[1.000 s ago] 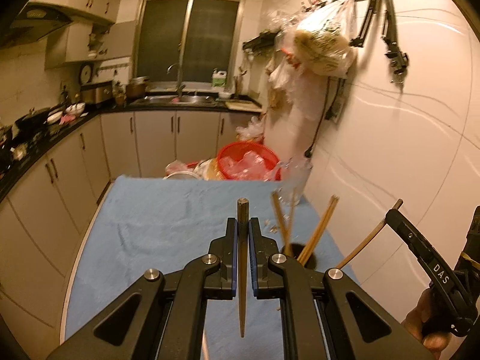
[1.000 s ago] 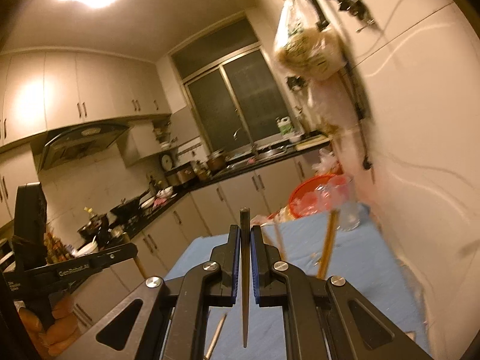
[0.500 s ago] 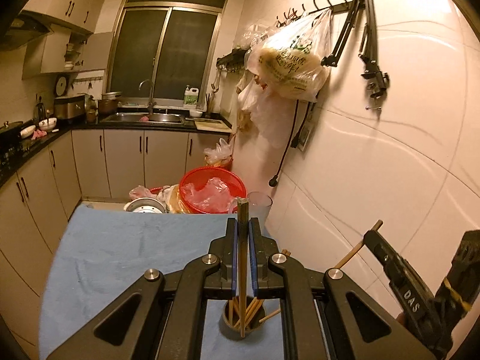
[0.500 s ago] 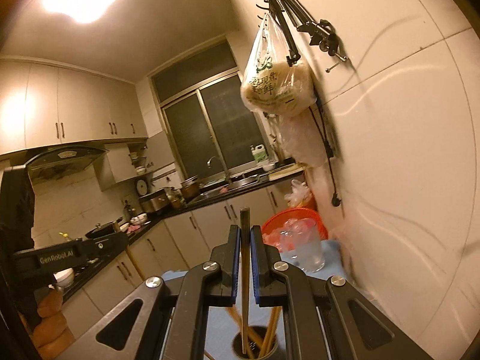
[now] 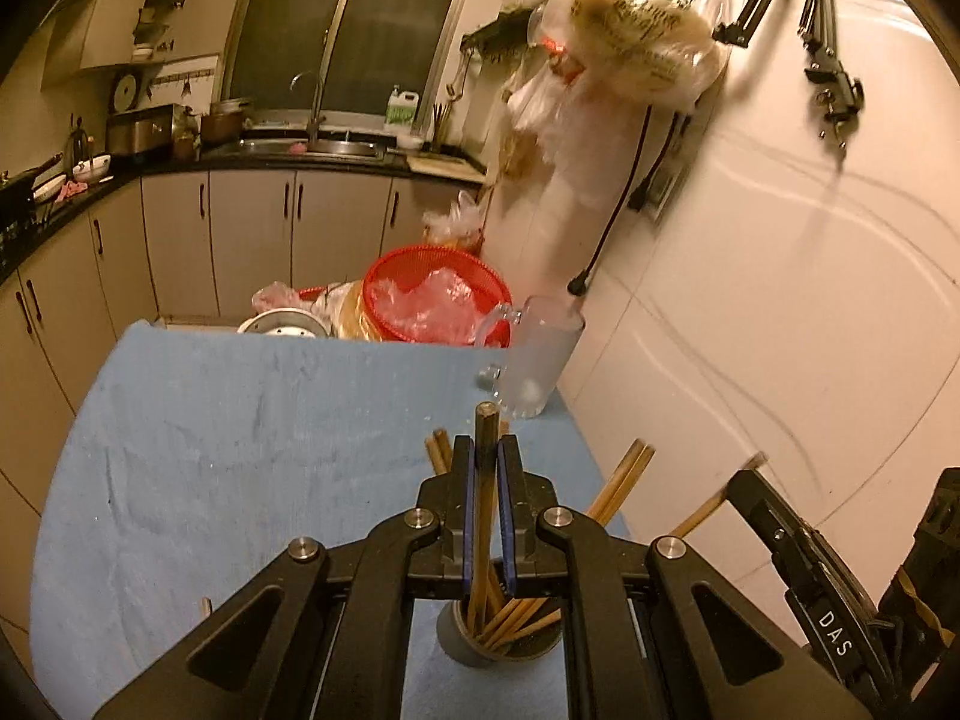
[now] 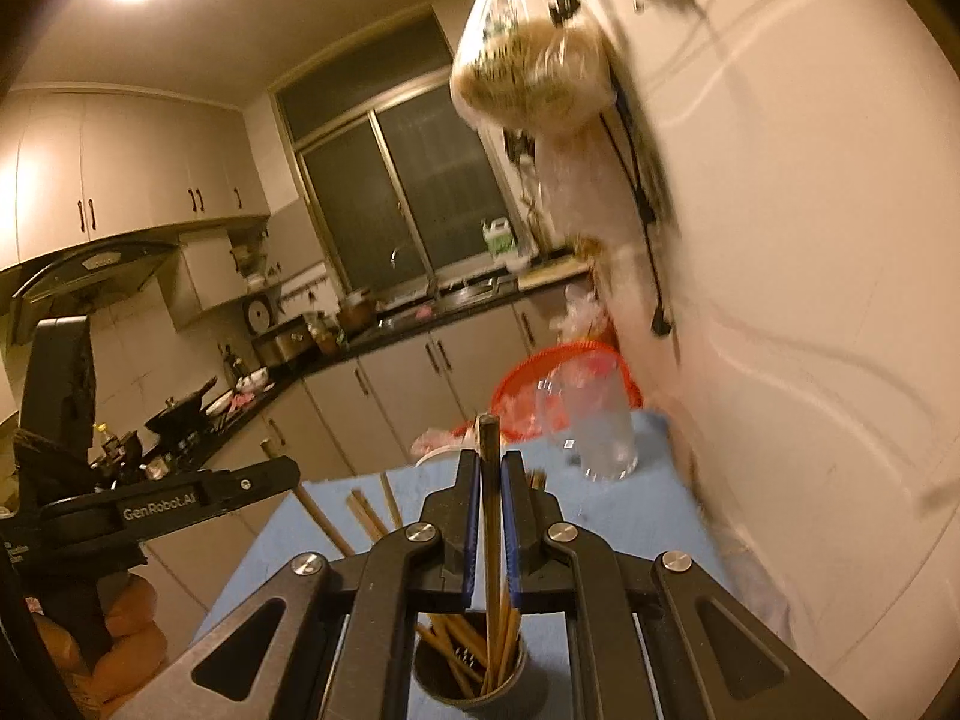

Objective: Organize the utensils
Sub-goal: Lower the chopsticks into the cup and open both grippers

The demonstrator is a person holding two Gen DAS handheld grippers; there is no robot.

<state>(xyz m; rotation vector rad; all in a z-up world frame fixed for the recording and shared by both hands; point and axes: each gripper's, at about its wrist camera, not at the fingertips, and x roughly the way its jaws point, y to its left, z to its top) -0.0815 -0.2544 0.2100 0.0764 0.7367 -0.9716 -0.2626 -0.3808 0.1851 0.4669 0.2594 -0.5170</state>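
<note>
My left gripper [image 5: 486,450] is shut on a wooden chopstick [image 5: 483,516] that stands upright between the blue pads. Its lower end reaches into the mouth of a grey cup [image 5: 462,642], which holds several chopsticks. My right gripper [image 6: 491,459] is shut on another chopstick [image 6: 492,540], whose lower end dips into the same cup [image 6: 438,690]. In the left wrist view the right gripper [image 5: 804,558] comes in from the right. In the right wrist view the left gripper [image 6: 180,498] and the hand [image 6: 120,642] holding it sit at the left.
The cup stands on a table under a blue cloth [image 5: 210,450], close to the tiled wall [image 5: 780,300] on the right. A frosted glass mug [image 5: 540,360] and a red basket [image 5: 432,294] are at the far end. A full plastic bag [image 5: 636,54] hangs on the wall.
Both grippers have come in over the grey cup and sunk a little. A second ago the cup lay ahead; the two held chopsticks now point down into its mouth.
</note>
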